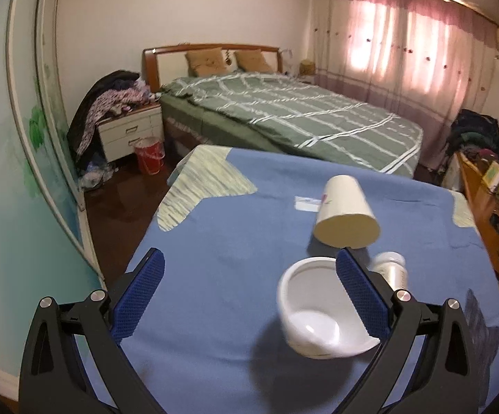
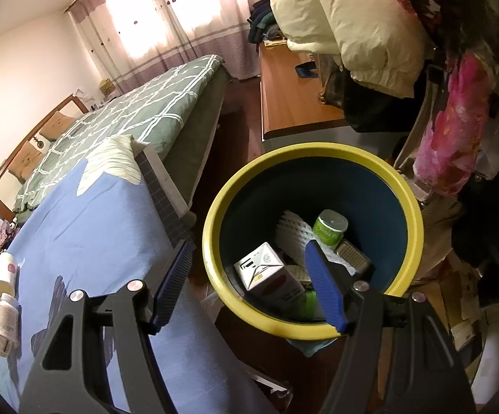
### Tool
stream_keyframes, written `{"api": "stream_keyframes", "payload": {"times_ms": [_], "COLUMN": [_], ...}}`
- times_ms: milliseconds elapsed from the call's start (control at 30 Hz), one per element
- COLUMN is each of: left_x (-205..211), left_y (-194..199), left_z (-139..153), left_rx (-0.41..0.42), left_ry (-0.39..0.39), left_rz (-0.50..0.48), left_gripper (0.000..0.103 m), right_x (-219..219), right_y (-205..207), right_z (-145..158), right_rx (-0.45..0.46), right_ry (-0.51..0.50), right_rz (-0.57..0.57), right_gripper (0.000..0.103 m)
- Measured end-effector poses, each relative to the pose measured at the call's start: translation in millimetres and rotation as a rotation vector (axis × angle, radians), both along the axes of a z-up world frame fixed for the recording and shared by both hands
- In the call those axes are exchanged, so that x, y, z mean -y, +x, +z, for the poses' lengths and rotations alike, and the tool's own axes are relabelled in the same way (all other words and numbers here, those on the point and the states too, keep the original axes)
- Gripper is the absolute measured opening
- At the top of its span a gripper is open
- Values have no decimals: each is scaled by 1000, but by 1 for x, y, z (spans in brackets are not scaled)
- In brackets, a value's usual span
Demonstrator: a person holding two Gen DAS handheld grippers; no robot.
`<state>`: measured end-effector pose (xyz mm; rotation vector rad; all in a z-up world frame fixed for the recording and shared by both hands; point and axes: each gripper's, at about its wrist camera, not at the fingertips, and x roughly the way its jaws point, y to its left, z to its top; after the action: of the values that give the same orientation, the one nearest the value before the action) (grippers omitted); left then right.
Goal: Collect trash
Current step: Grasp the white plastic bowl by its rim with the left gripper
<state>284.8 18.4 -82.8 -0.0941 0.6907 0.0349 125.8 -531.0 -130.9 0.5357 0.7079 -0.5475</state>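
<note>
Now your left claw (image 1: pixel 249 289) hangs spread wide and empty over the blue-covered surface (image 1: pixel 215 241), with the white tub (image 1: pixel 313 307) lying on its side just inside the right-hand pad. Behind it lie a tipped paper cup (image 1: pixel 346 212), a small bottle (image 1: pixel 392 269) and a white scrap (image 1: pixel 306 203). Your right claw (image 2: pixel 253 283) is also released and holds nothing; it hovers by the yellow-rimmed bin (image 2: pixel 411 214), which already holds a carton (image 2: pixel 266 272), a green jar (image 2: pixel 330 229) and other rubbish.

The risks, as I judge them: the tub is light and round, so a pad that bumps its rim could roll it away, perhaps into the bottle. A pinch on 1 thin wall may crush or flip it. The left view is blurred, so judge your line with care.

Room is good to the left of the tub, where the cloth lies bare. The right side is tight: the bottle sits near the surface edge, with the bin's rim just beyond it.
</note>
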Motion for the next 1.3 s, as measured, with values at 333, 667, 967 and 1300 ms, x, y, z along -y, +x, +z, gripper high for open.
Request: {"api": "stream_keyframes", "payload": {"times_ms": [333,667,967,1300], "left_x": [29,33,33,40], "left_y": [-47,-3,22,32], "left_z": [-27,-73,-80,-76], "left_rx": [-100,-230,-212,-184], "left_ry": [-55,-41,-101,-76], "left_rz": [-254,-198,-193,-209], "left_gripper": [98,98,94,78], "right_x": [-12,-12,-13,-14], "right_y": [7,7,9,6], "right_z": [4,3,1,2], "right_rx": [12,19,20,31], "right_ry": [1,15,29,38], "right_rz": [35,40,51,62], "right_gripper": [65,65,65,65]}}
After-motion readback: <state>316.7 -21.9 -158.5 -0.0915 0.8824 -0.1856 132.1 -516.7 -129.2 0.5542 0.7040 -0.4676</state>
